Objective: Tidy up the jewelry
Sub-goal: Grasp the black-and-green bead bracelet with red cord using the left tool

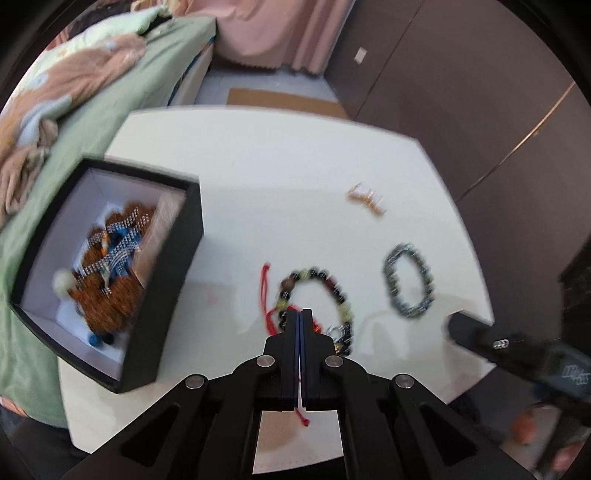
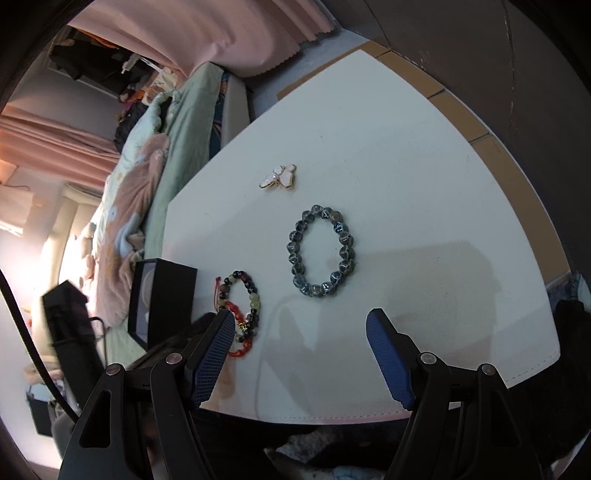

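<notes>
Only from left: filled jewelry box [image 1: 110, 273]

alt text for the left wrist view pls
The left tongs are shut on the red cord of a multicoloured bead bracelet lying on a white table. An open black box of jewelry sits left; a grey bead bracelet and a small brooch lie right.

Your surroundings, w/ white bench [image 2: 406, 177] at centre: bed [image 1: 122, 99] w/ green sheet along its left edge; rumpled floral quilt [image 1: 62, 88] on top; pink curtain [image 1: 280, 29] behind; dark wardrobe doors [image 1: 461, 92] at right.
</notes>
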`<control>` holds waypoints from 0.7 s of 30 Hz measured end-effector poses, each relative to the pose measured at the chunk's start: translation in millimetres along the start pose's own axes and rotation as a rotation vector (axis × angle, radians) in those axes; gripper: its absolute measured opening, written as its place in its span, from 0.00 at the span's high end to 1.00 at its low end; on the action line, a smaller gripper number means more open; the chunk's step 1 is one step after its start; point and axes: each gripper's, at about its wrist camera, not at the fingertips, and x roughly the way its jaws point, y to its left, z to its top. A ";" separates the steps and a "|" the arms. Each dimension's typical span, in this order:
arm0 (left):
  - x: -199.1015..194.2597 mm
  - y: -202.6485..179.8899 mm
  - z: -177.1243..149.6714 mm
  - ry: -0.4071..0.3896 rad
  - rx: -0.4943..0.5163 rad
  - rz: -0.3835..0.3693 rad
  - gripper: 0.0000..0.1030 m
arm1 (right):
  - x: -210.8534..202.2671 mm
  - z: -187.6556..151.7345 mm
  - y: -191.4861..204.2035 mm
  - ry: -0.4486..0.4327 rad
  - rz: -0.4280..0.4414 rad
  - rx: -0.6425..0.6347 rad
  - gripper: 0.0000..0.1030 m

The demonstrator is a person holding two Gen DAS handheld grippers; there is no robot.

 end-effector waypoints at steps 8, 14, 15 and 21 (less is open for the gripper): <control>-33.3 1.4 19.4 -0.042 0.012 -0.076 1.00 | 16.4 -0.5 13.8 0.032 -0.020 -0.018 0.28; 1.2 10.5 4.3 0.097 -0.032 -0.060 1.00 | 24.8 -3.0 25.6 0.049 -0.029 -0.047 0.28; 6.0 12.4 1.8 0.111 -0.039 -0.056 1.00 | 25.5 -3.3 26.2 0.050 -0.031 -0.050 0.28; 33.7 7.7 -7.7 0.193 -0.006 -0.039 1.00 | 27.7 -2.7 24.0 0.061 -0.050 -0.048 0.28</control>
